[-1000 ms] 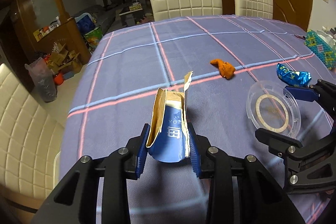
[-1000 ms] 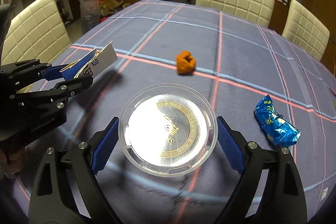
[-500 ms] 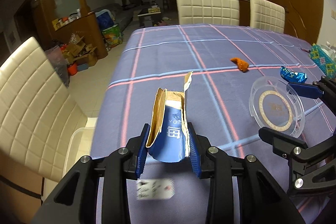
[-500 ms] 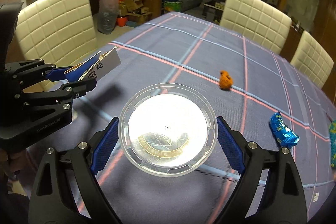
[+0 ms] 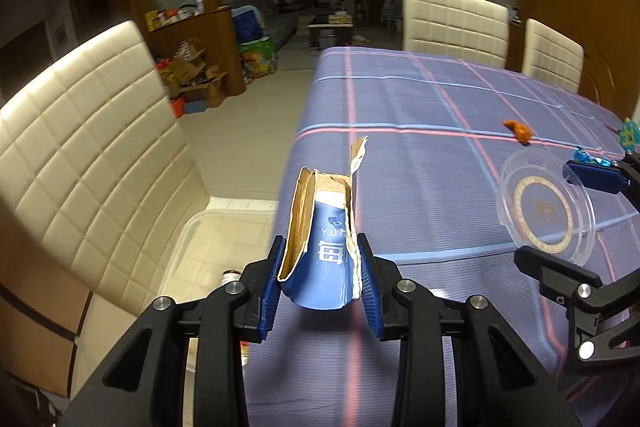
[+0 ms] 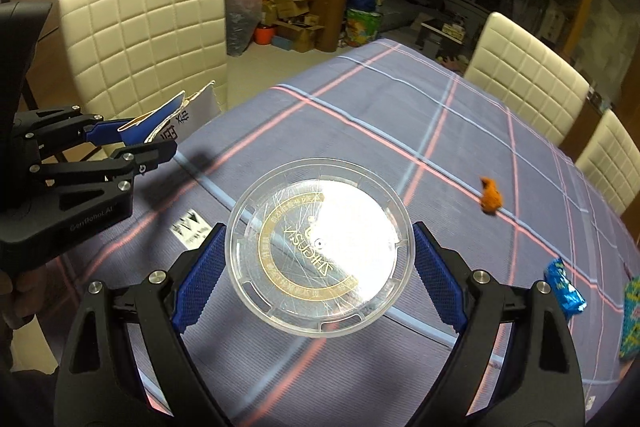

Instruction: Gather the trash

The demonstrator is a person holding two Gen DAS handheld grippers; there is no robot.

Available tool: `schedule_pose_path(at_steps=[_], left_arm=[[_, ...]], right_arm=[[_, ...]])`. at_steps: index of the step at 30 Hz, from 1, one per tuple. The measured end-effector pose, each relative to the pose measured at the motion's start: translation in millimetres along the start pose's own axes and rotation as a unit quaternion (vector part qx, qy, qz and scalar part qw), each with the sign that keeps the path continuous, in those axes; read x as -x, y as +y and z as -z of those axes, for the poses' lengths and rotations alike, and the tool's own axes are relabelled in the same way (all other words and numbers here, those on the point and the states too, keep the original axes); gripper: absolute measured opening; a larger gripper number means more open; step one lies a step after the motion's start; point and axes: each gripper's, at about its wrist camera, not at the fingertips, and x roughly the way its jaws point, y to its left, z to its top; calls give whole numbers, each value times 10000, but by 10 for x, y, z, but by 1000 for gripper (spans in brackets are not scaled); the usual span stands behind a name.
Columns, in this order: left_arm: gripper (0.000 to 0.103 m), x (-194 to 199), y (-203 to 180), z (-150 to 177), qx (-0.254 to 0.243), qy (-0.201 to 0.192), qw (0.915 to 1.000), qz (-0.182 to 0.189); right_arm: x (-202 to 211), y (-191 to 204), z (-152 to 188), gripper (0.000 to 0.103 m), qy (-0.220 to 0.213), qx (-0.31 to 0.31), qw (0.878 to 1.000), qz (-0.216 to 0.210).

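Observation:
My left gripper (image 5: 320, 283) is shut on a torn blue paper carton (image 5: 326, 239) and holds it above the table's left edge; both also show in the right wrist view, gripper (image 6: 124, 143) and carton (image 6: 160, 123). My right gripper (image 6: 316, 263) is shut on a clear round plastic lid (image 6: 318, 253) with a gold ring, held above the table; the lid also shows in the left wrist view (image 5: 546, 207). An orange scrap (image 6: 491, 195) and a blue foil wrapper (image 6: 566, 291) lie on the blue checked tablecloth (image 6: 400, 131).
A clear plastic bin (image 5: 216, 239) stands on the floor beside the table, below my left gripper. A cream padded chair (image 5: 88, 147) stands left of it; two more chairs (image 5: 454, 23) stand at the far side. A small paper tag (image 6: 190, 227) lies on the cloth.
Both grippers have moved left toward the table's edge with their loads. The floor bin and the near chair have come further into the left wrist view.

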Motion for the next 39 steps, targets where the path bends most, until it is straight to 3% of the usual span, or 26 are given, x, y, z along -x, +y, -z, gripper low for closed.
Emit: schedule_pose_path(at_steps=[17,18,22,31,39], left_arm=[[36,-253,741,178,501,163,9973,-519],[39,-276,787,183,545,191,9973,-462],[68,-319,911,197,729,158,9966,-360],[72,-399,1143,276,954,162,9942,-476],[72,-339,1323,443,1046,178,9911,-801]], right_arm=[[-471,479,-309,88,246,291,9989,-271],[-490,499,-325,88,248,302,9988,-279],[-588,603,-402,88,263,380,9985,-309],[-778,762,-491,88,398,496,9973,-376],[-862,991,-556,88,409,693,9955,-505]])
